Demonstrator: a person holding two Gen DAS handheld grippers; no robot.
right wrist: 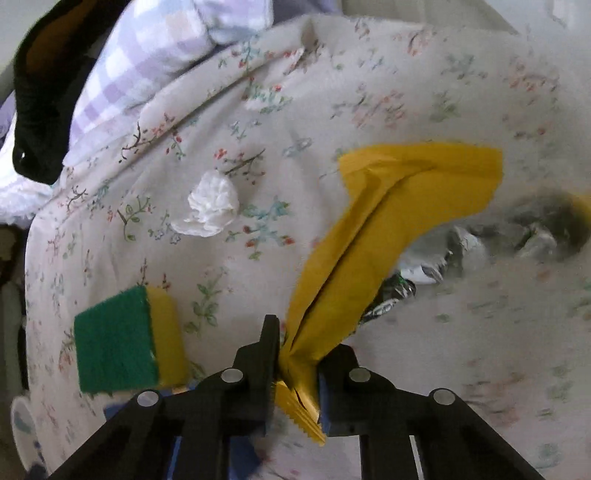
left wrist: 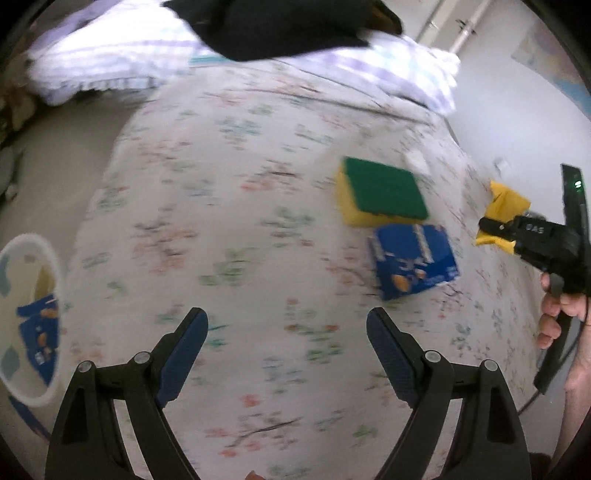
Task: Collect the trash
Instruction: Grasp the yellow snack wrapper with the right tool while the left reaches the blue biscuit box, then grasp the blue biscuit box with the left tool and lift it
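Note:
My right gripper (right wrist: 297, 349) is shut on a yellow wrapper (right wrist: 388, 229) and holds it over the floral bed; it also shows in the left wrist view (left wrist: 491, 227) with the wrapper (left wrist: 506, 205). My left gripper (left wrist: 286, 332) is open and empty above the bed. A blue snack packet (left wrist: 413, 258) lies ahead of it, beside a yellow-green sponge (left wrist: 382, 192). A crumpled white tissue (right wrist: 212, 206) lies on the bed. Silver foil scraps (right wrist: 402, 291) lie under the wrapper. A white bin (left wrist: 14, 258) at the left holds a blue packet (left wrist: 38, 339).
The floral bedspread (left wrist: 221, 221) fills both views. A checked pillow (left wrist: 103, 62) and a dark garment (left wrist: 280, 26) lie at the head of the bed. The sponge (right wrist: 125, 339) sits left of my right gripper. A white wall (left wrist: 517, 110) stands at the right.

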